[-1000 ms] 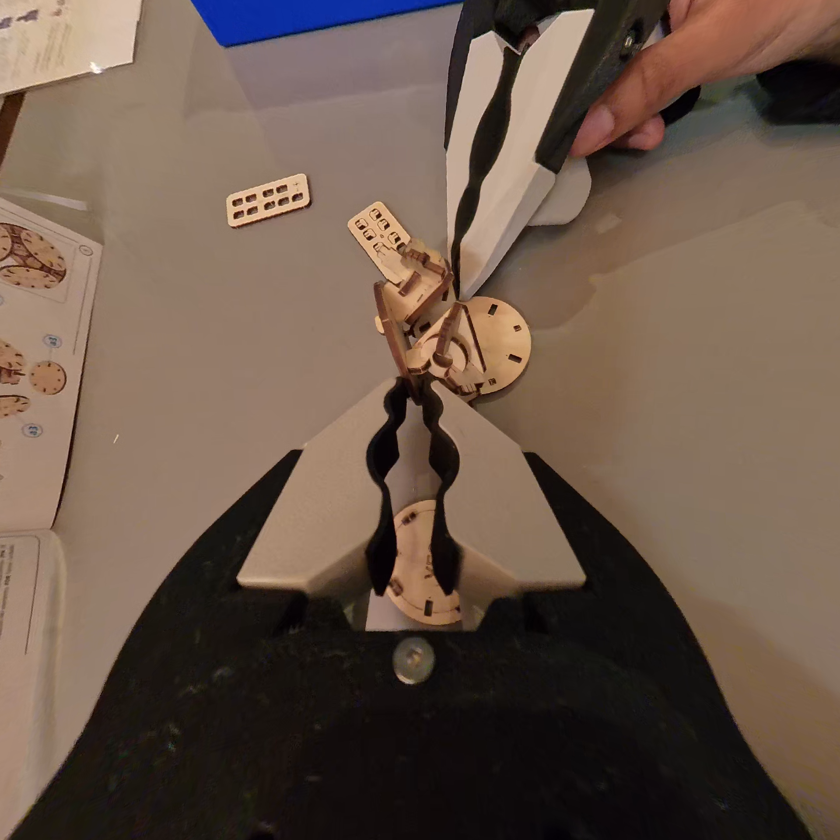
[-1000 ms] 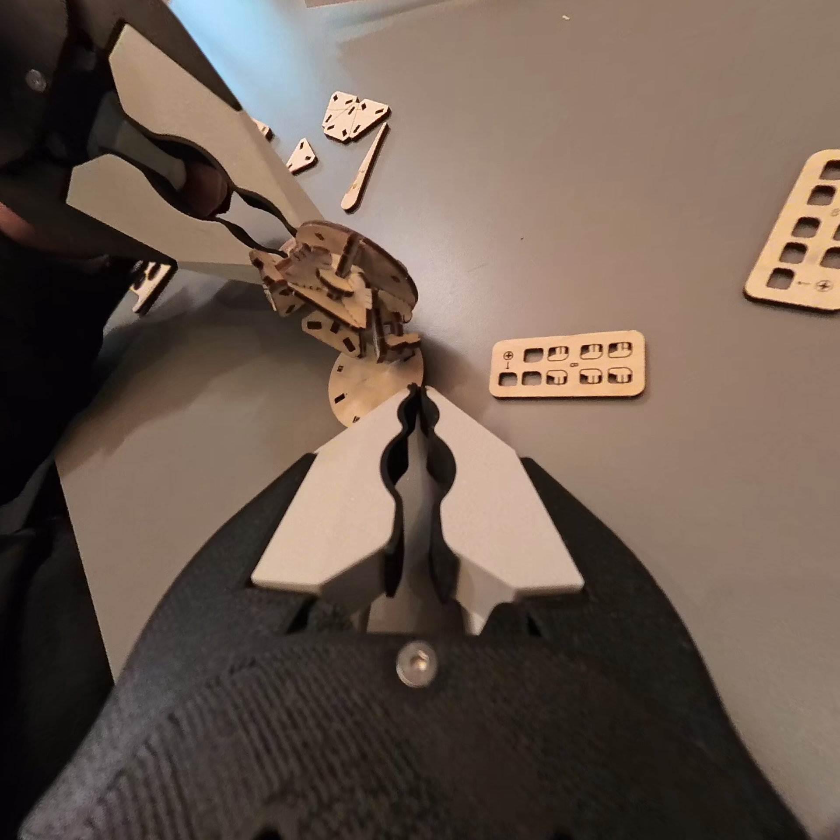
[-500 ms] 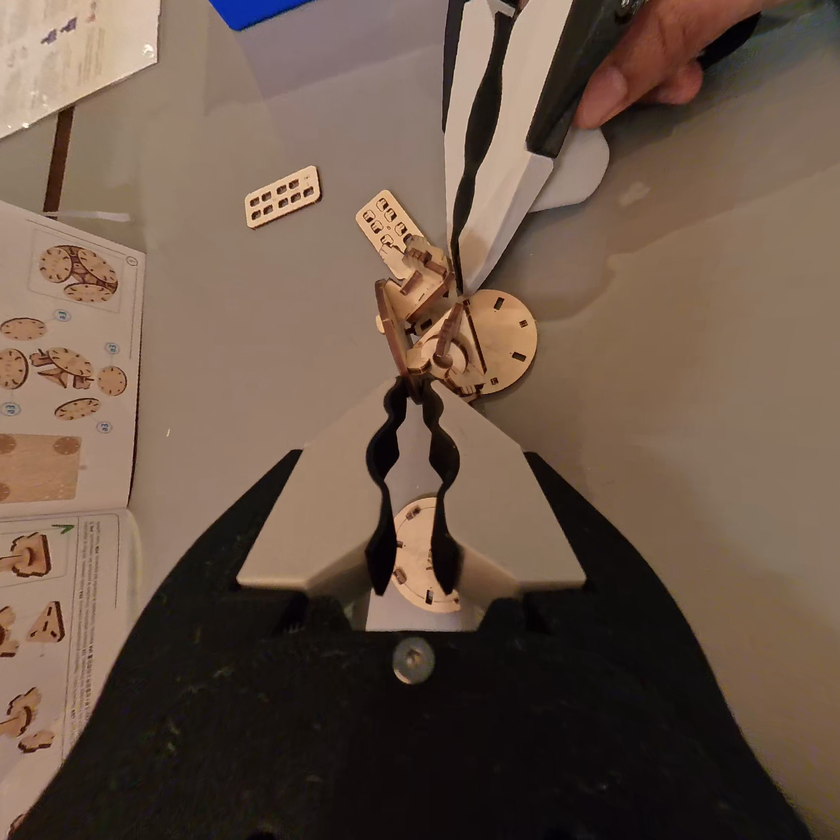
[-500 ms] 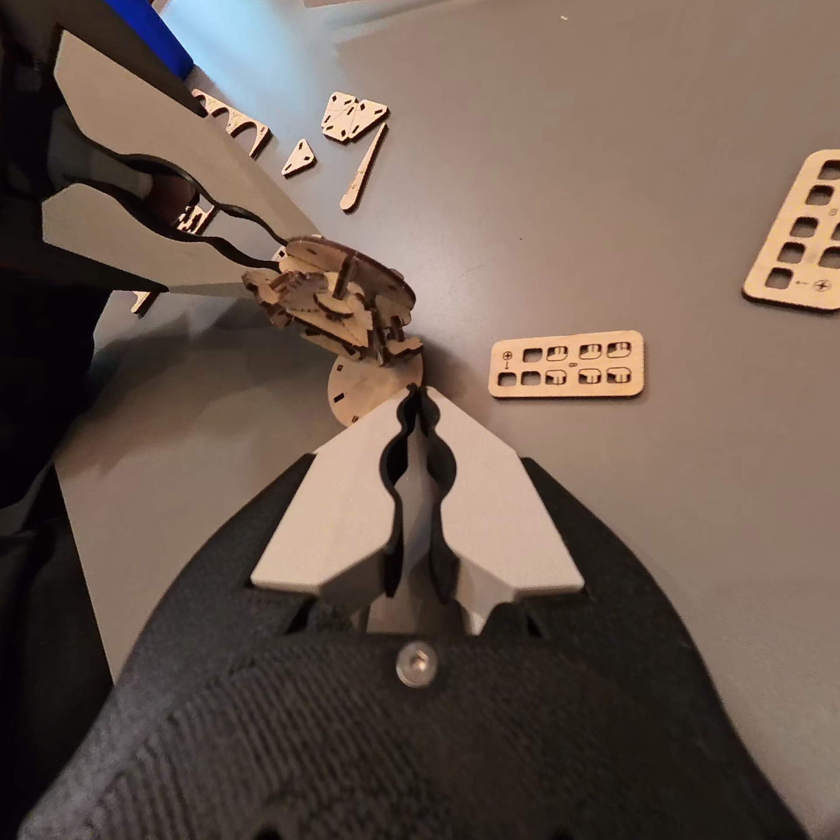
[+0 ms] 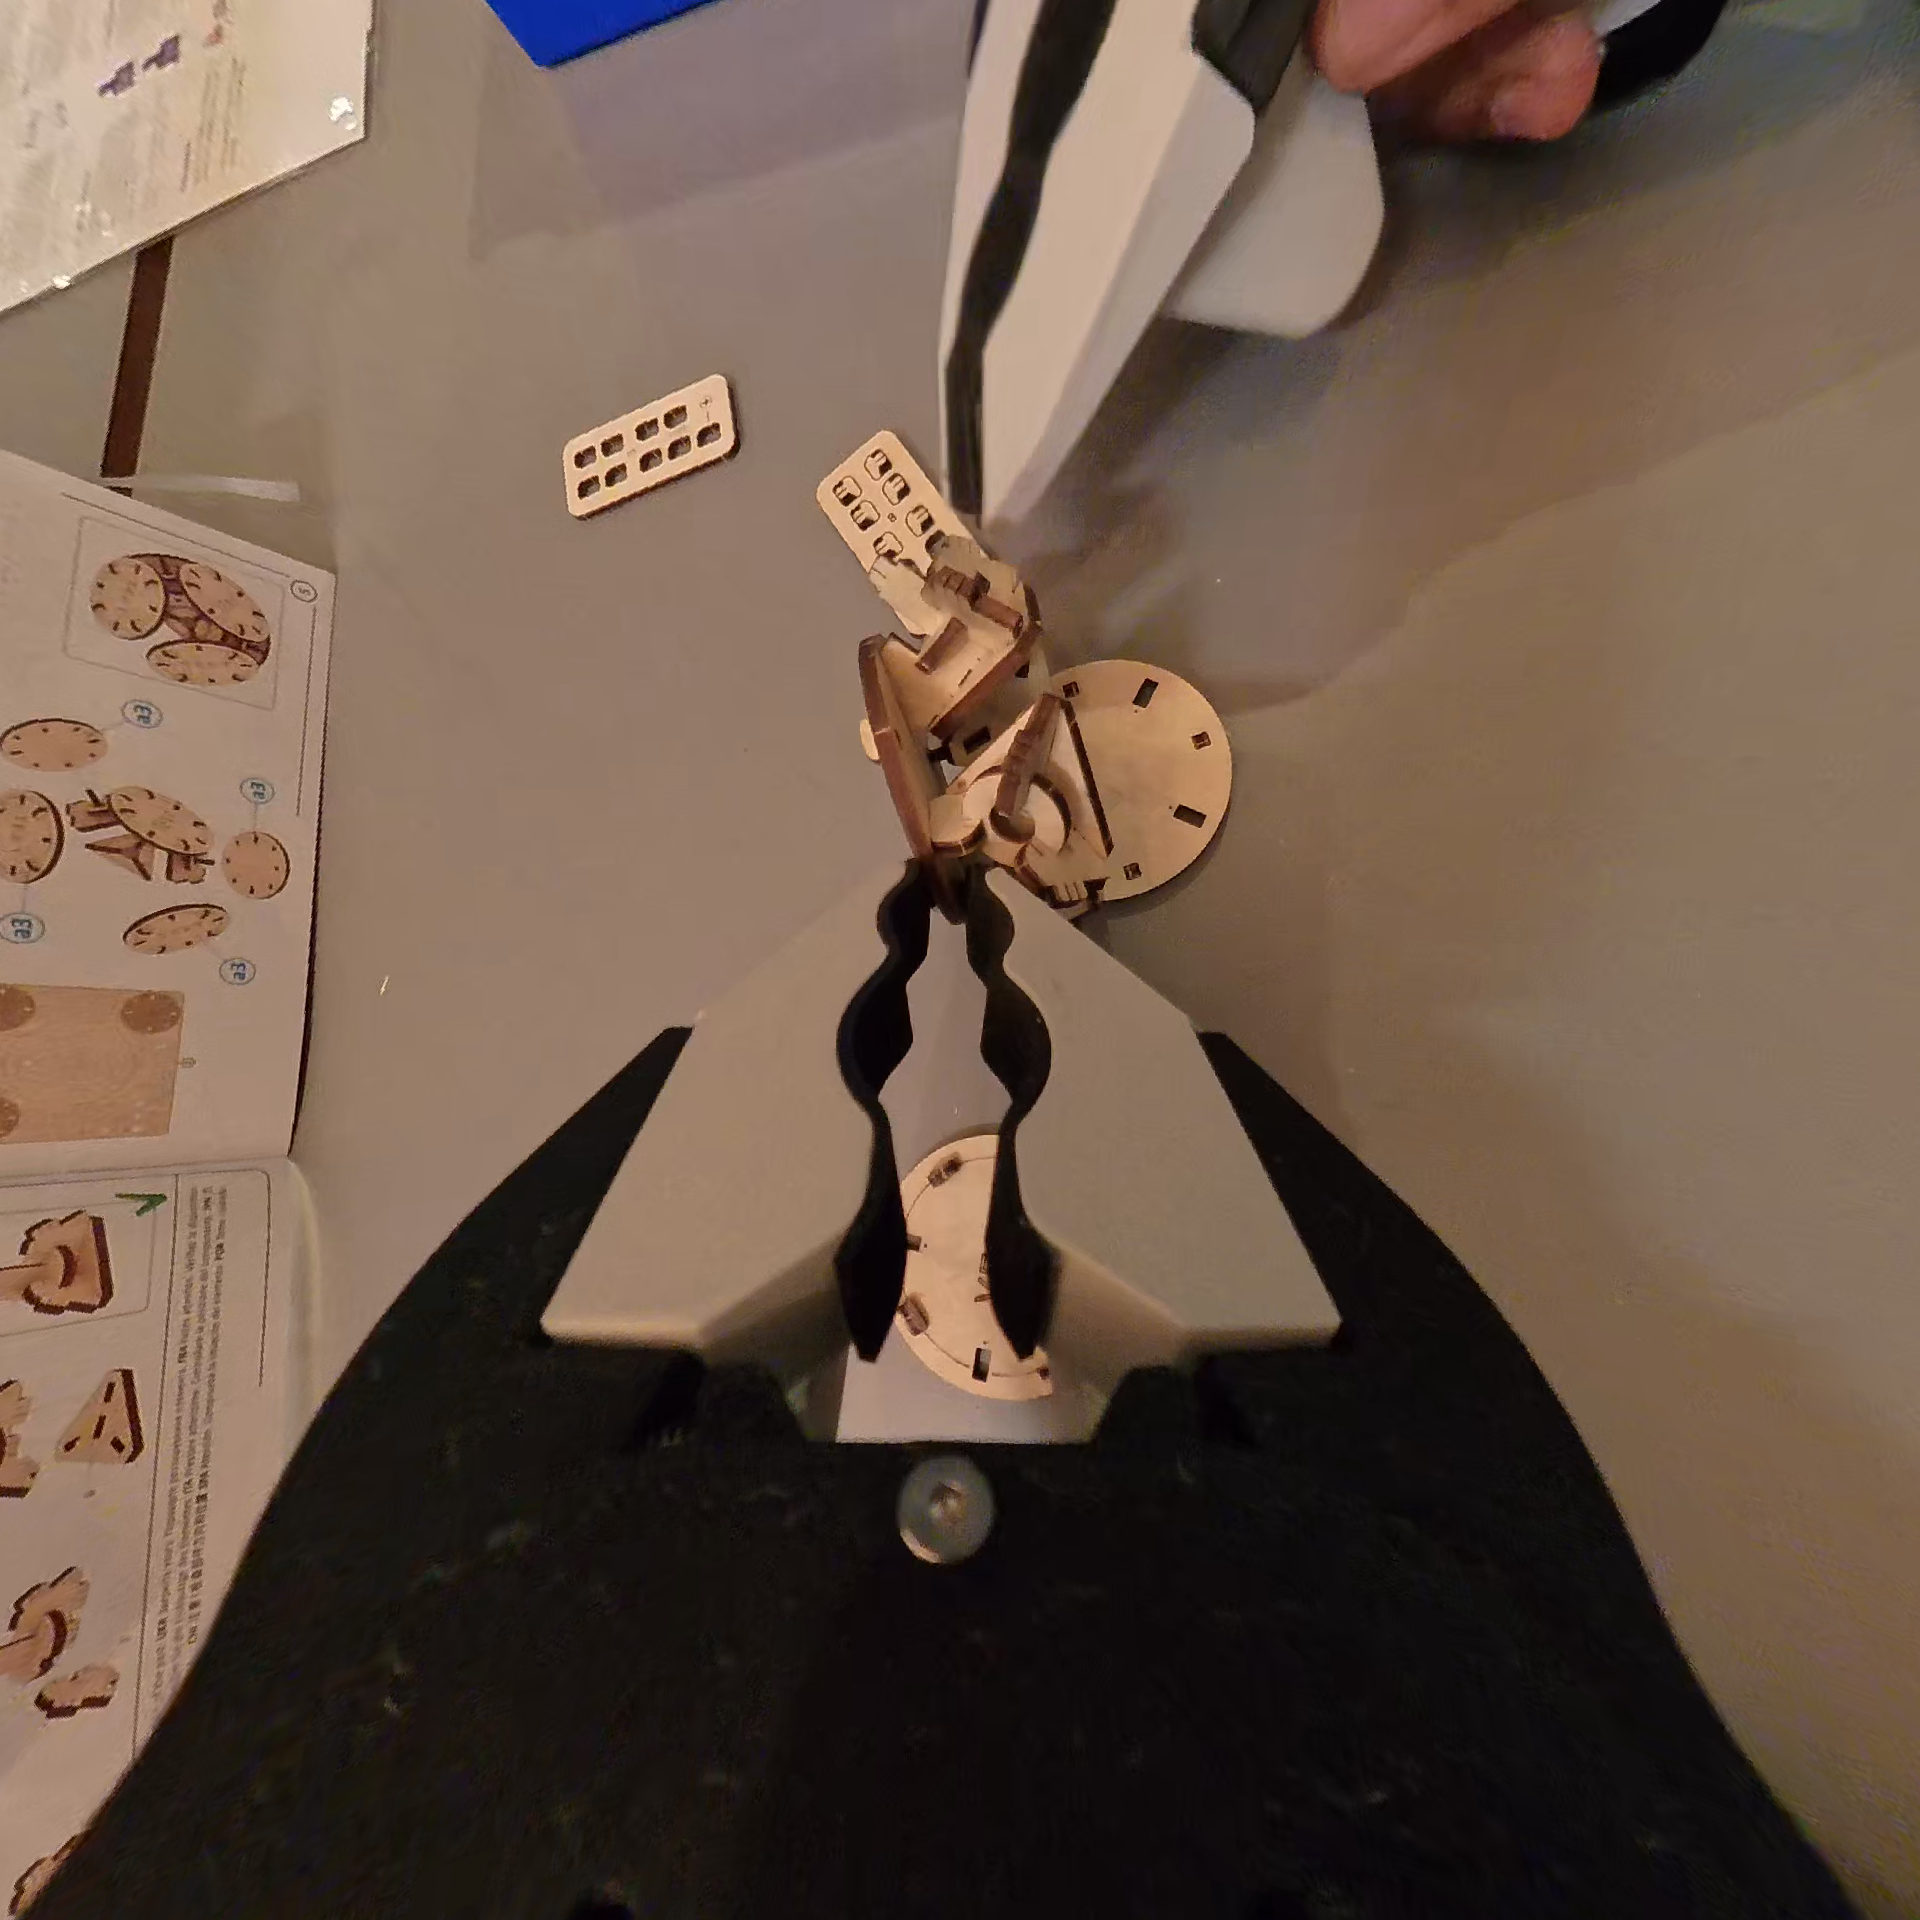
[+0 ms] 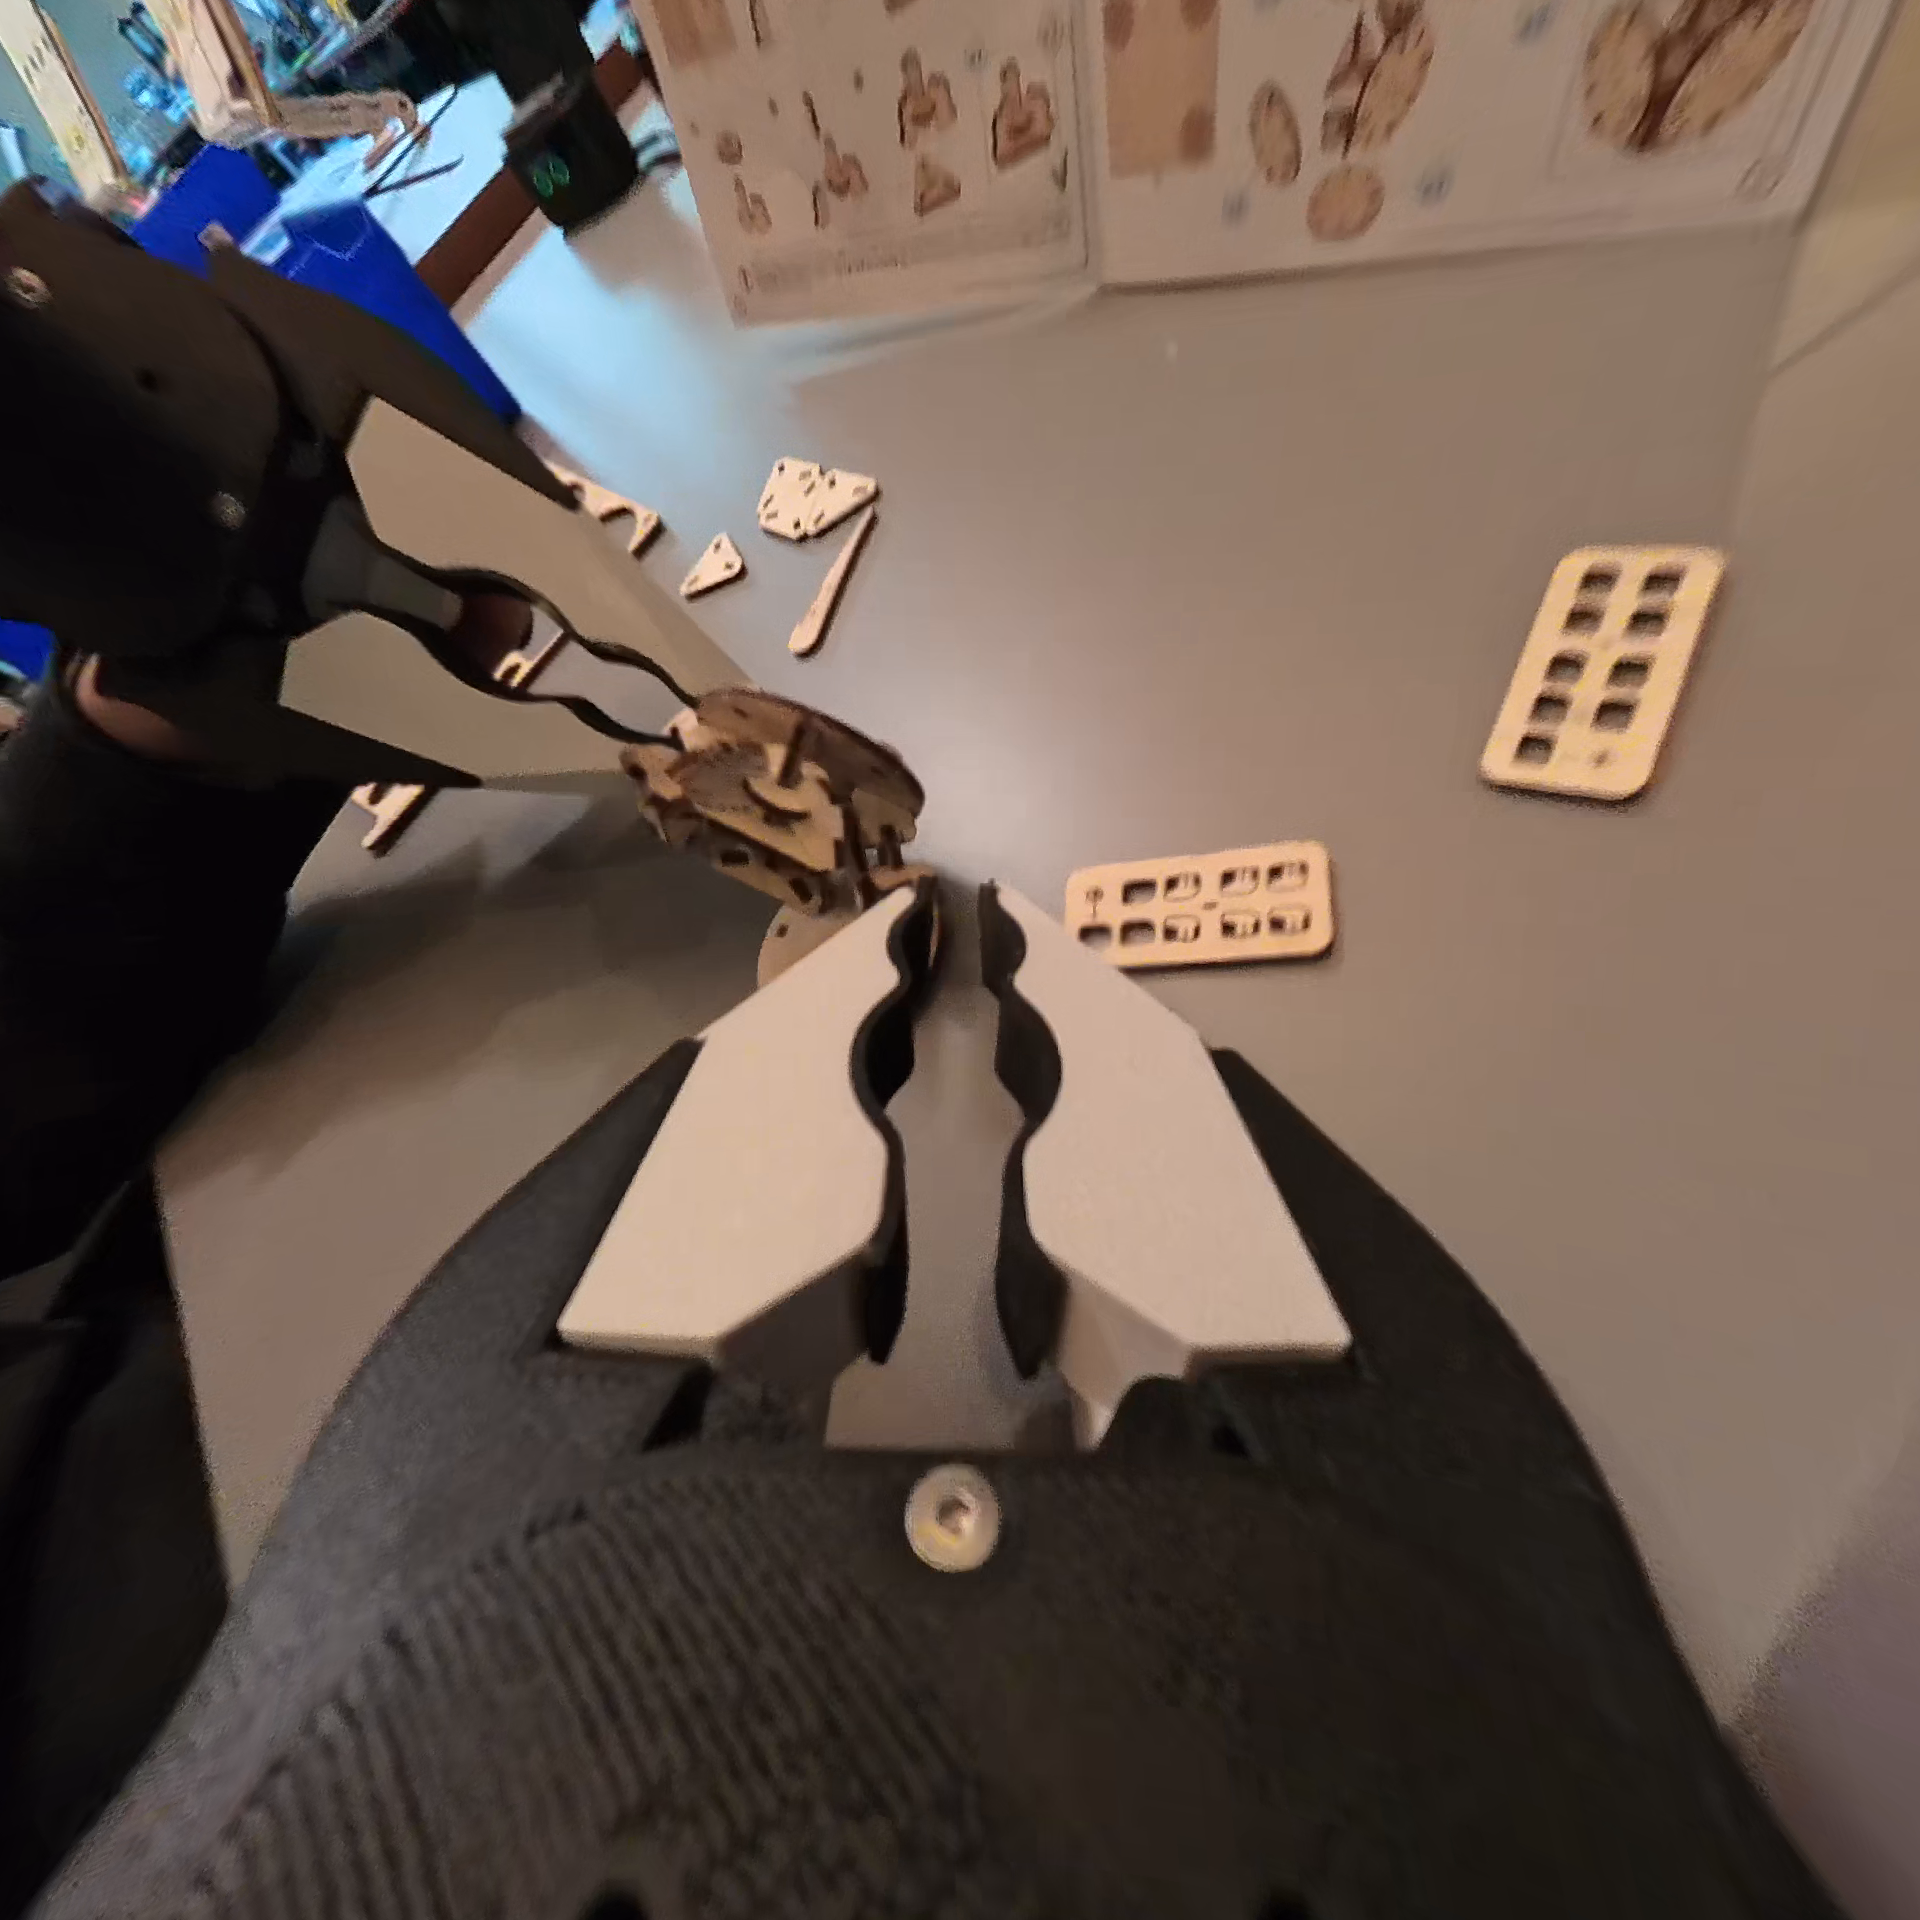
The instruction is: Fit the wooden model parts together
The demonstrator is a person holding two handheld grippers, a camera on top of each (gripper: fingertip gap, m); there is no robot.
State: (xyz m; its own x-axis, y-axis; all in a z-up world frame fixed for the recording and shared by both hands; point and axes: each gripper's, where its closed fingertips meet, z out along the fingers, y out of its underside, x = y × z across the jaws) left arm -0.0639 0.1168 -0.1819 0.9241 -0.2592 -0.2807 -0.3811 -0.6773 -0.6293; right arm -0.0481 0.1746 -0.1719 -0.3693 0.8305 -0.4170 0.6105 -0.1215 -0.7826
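Note:
My left gripper (image 5: pixel 940 899) is shut on the rim of a disc that is part of a small wooden model (image 5: pixel 966 707) and holds the model tilted just above the grey table. A loose round wooden disc (image 5: pixel 1164 758) lies on the table under the model. My right gripper (image 6: pixel 958 891) is open by a narrow gap and empty, its tips just right of the model (image 6: pixel 769 790). In the left wrist view the right gripper (image 5: pixel 982 499) hangs above the model's far end, clear of it. The left gripper (image 6: pixel 665 717) shows at the left of the right wrist view.
Two perforated wooden plates (image 6: pixel 1205 906) (image 6: pixel 1605 675) lie to the right. Small loose wooden pieces (image 6: pixel 816 499) lie farther back. An open instruction booklet (image 5: pixel 156 831) lies at the left. Another wooden disc (image 5: pixel 956 1268) lies under my left gripper. A blue box (image 5: pixel 623 21) stands at the far edge.
My right gripper was shut with its tips against the model's end; it has opened a little and drawn back and up. My left gripper keeps its hold on the model.

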